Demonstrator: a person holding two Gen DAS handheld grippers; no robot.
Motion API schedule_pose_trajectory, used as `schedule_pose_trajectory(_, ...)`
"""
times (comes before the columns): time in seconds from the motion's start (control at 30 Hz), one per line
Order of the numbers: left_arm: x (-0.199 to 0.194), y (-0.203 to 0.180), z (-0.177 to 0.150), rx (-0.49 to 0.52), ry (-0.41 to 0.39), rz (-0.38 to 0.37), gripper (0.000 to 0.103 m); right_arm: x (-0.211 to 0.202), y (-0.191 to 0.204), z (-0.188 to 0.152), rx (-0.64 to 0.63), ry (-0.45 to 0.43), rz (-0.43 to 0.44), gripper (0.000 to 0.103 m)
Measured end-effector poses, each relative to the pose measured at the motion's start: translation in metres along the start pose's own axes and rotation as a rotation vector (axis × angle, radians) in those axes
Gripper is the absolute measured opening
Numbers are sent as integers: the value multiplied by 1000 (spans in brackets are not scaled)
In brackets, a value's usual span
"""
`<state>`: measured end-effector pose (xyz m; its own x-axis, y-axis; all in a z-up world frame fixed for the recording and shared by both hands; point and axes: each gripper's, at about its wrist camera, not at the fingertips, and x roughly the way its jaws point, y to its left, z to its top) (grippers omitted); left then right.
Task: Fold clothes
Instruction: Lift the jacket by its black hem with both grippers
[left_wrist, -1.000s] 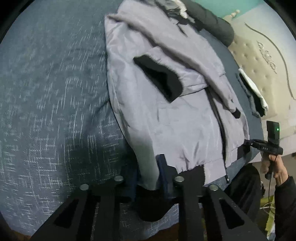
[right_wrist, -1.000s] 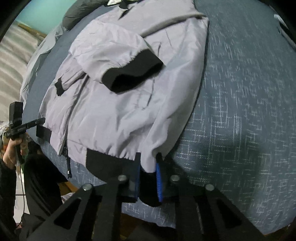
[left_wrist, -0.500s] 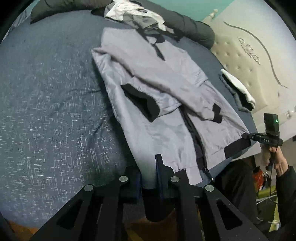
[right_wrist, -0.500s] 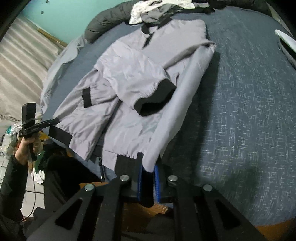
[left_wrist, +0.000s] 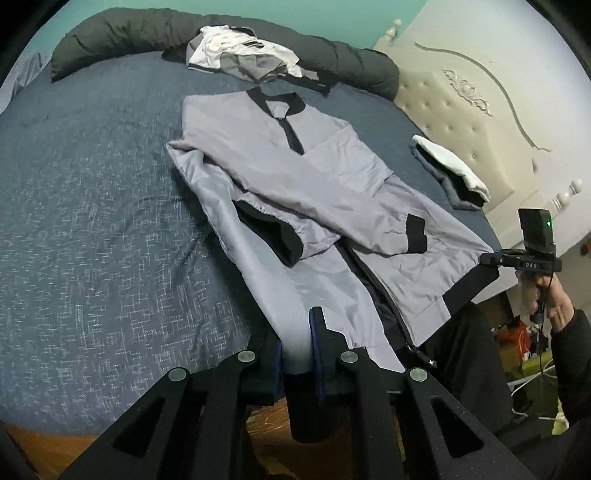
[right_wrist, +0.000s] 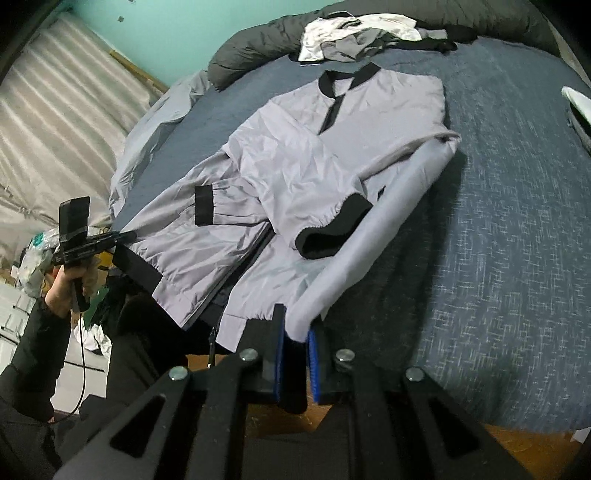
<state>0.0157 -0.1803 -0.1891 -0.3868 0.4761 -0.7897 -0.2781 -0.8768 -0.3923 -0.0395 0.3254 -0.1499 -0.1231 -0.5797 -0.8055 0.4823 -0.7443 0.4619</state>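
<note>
A grey jacket (left_wrist: 332, 177) with black collar, cuffs and hem lies front up on the bed, both sleeves folded across its chest. My left gripper (left_wrist: 297, 343) is shut on one bottom corner of the hem, and grey cloth fills the gap between its blue pads. In the right wrist view the same jacket (right_wrist: 314, 166) runs away from my right gripper (right_wrist: 295, 334), which is shut on the other bottom corner. Each view also shows the opposite gripper side-on, in a hand: the right gripper (left_wrist: 487, 258) and the left gripper (right_wrist: 125, 236), each at the black hem. The hem end hangs raised over the bed's edge.
The bed has a dark blue cover (left_wrist: 92, 221). A dark grey bolster (left_wrist: 332, 59) and a heap of loose clothes (left_wrist: 240, 51) lie at its far end. A folded stack (left_wrist: 450, 177) sits by the padded headboard (left_wrist: 461, 92). Wooden floor (left_wrist: 266, 424) shows below the grippers.
Both grippers have risen and drawn back with the hem corners still held. The jacket's bottom end has lifted off the bed, and much more of the bed now shows.
</note>
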Motion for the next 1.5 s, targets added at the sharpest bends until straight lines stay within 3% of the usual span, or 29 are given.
schedule_pose_trajectory(0.37, -31, -8, -34, 25, -21, -11, 14, -22, 17, -11, -60, -11, 23, 10)
schedule_pose_trajectory(0.63, -50, -13, -25, 38, -39, -28, 14, -35, 30, 7, -106, -20, 43, 10)
schedule_pose_trajectory(0.87, -48, -18, 23, 78, -44, -17, 14, -36, 28, 52, -124, -41, 38, 10)
schedule_pose_trajectory(1.07, -37, -11, 81, 83, -58, -17, 14, -38, 15, 111, -105, -76, 44, 10)
schedule_pose_trajectory(1.33, -6, 26, 173, 24, -88, -32, 14, -34, -21, 194, -44, -121, 51, 10)
schedule_pose_trajectory(1.5, 21, 61, 228, -34, -112, -40, 14, -9, -53, 250, -1, -129, 36, 10)
